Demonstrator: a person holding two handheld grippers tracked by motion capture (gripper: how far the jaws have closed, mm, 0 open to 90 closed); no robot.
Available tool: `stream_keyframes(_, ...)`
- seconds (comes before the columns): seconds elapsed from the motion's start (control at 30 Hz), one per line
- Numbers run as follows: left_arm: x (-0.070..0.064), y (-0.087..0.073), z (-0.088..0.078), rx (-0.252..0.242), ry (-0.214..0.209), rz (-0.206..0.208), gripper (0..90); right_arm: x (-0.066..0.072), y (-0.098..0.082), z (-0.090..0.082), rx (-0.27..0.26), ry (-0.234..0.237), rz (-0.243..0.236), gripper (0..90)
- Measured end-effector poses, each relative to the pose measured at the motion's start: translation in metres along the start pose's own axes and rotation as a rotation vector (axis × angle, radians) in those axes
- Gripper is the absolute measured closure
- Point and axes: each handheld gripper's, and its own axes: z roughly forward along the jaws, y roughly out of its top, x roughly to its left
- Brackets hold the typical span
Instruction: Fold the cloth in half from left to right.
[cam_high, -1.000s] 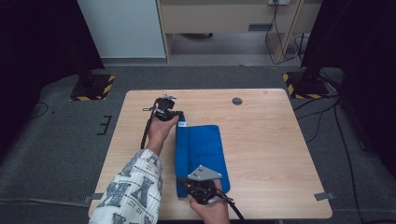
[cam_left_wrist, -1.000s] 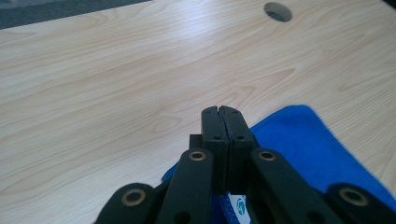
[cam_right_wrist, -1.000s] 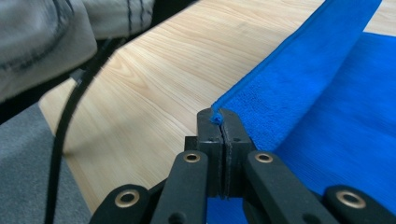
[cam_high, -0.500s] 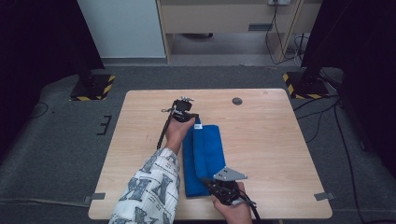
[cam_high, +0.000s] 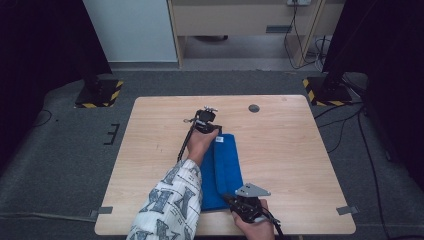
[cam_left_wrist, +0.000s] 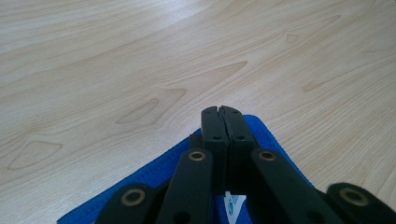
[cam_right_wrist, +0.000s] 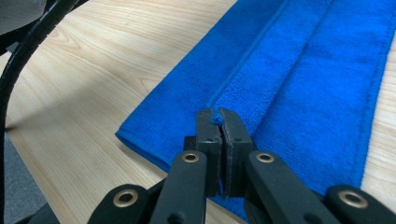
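Folded blue terry cloth (cam_high: 221, 172) on wooden worktop (cam_high: 300, 155), left tongs (cam_left_wrist: 223, 122) pinching its far corner, right tongs (cam_right_wrist: 217, 120) pinching its near-edge fold.

My cloth (cam_right_wrist: 299, 84) is blue terry, soft and matt, with a finely looped nap and a stitched hem. The table (cam_left_wrist: 116, 70) under it is pale wood, smooth, with a faint sheen and visible grain. My left gripper (cam_left_wrist: 223, 112) and right gripper (cam_right_wrist: 218, 114) look like matt black plastic with brass-coloured rivets.
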Motion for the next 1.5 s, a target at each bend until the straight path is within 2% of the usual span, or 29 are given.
stream_keyframes(0.23, -0.004, -0.001, 0.007, 0.008, -0.004, -0.004, 88.6, -0.008, -0.007, -0.005, 0.008, -0.006, 0.029, 87.7)
stream_keyframes(0.47, -0.002, 0.0, 0.009, 0.015, 0.001, -0.018, 88.6, -0.008, -0.009, -0.009, 0.004, 0.007, 0.052, 88.0)
stream_keyframes(0.57, -0.004, -0.001, 0.012, 0.012, -0.009, -0.022, 88.4, -0.009, -0.009, -0.01, 0.004, 0.007, 0.055, 86.4)
stream_keyframes(0.67, -0.005, -0.002, 0.015, 0.007, -0.039, -0.028, 81.4, -0.014, -0.01, -0.009, 0.014, -0.023, 0.068, 77.8)
stream_keyframes(0.73, -0.008, -0.002, 0.015, -0.003, -0.037, -0.015, 76.0, -0.018, -0.012, -0.01, 0.019, -0.047, 0.086, 69.7)
stream_keyframes(0.77, -0.008, -0.002, 0.015, -0.01, -0.043, -0.016, 71.5, -0.02, -0.013, -0.01, 0.023, -0.056, 0.107, 67.9)
stream_keyframes(0.83, -0.009, -0.001, 0.014, -0.016, -0.049, -0.014, 66.8, -0.024, -0.014, -0.011, 0.028, -0.068, 0.113, 65.1)
stream_keyframes(0.93, -0.01, -0.001, 0.014, -0.034, -0.071, -0.042, 60.1, -0.027, -0.016, -0.012, 0.045, -0.083, 0.129, 59.1)
stream_keyframes(1.07, -0.012, 0.0, 0.011, -0.043, -0.061, -0.016, 54.9, -0.031, -0.018, -0.013, 0.056, -0.094, 0.148, 48.3)
stream_keyframes(1.23, -0.016, 0.001, 0.005, -0.052, -0.035, 0.03, 45.9, -0.036, -0.017, -0.013, 0.064, -0.096, 0.141, 36.2)
stream_keyframes(1.5, -0.022, -0.003, -0.006, -0.052, -0.035, 0.081, 32.5, -0.044, -0.014, -0.008, 0.065, -0.101, 0.112, 26.6)
